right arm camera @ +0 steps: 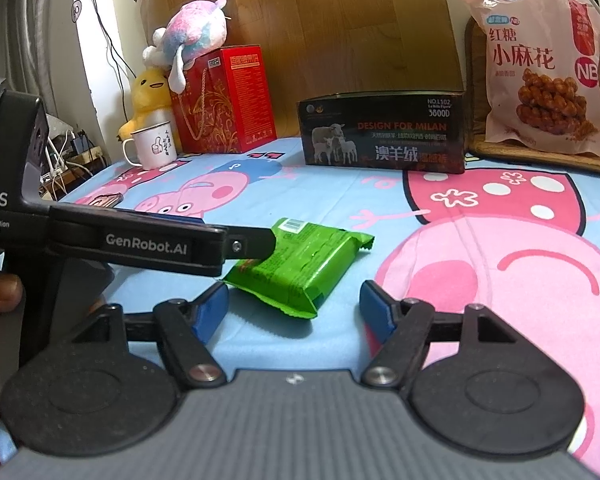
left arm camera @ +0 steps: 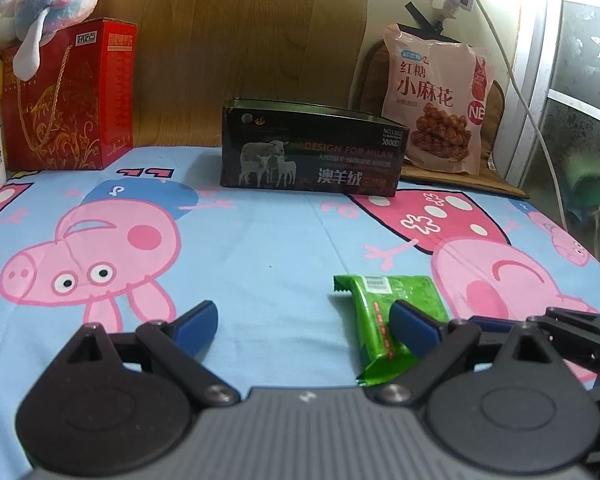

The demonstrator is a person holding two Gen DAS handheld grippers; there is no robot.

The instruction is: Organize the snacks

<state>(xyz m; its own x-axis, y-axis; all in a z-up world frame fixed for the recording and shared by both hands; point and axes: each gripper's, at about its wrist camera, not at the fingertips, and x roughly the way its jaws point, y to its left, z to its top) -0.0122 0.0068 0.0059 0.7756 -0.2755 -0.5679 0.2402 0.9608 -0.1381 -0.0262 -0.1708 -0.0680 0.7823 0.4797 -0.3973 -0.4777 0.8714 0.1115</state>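
A green snack packet (left arm camera: 384, 320) lies flat on the cartoon-print cloth, right of centre in the left wrist view and mid-frame in the right wrist view (right arm camera: 300, 266). My left gripper (left arm camera: 304, 328) is open; its right finger touches the packet's side. My right gripper (right arm camera: 294, 310) is open just behind the packet, which lies between and ahead of its blue pads (right arm camera: 210, 312). The left gripper's body crosses the right wrist view, its tip (right arm camera: 256, 242) at the packet. An open black box (left arm camera: 312, 148) stands at the back, also in the right wrist view (right arm camera: 384, 132).
A large pink snack bag (left arm camera: 436, 100) leans on the wall at back right. A red gift box (left arm camera: 68, 96) with a plush toy (left arm camera: 56, 0) on top stands at back left. A white mug (right arm camera: 154, 146) and a yellow plush (right arm camera: 150, 96) sit beside it.
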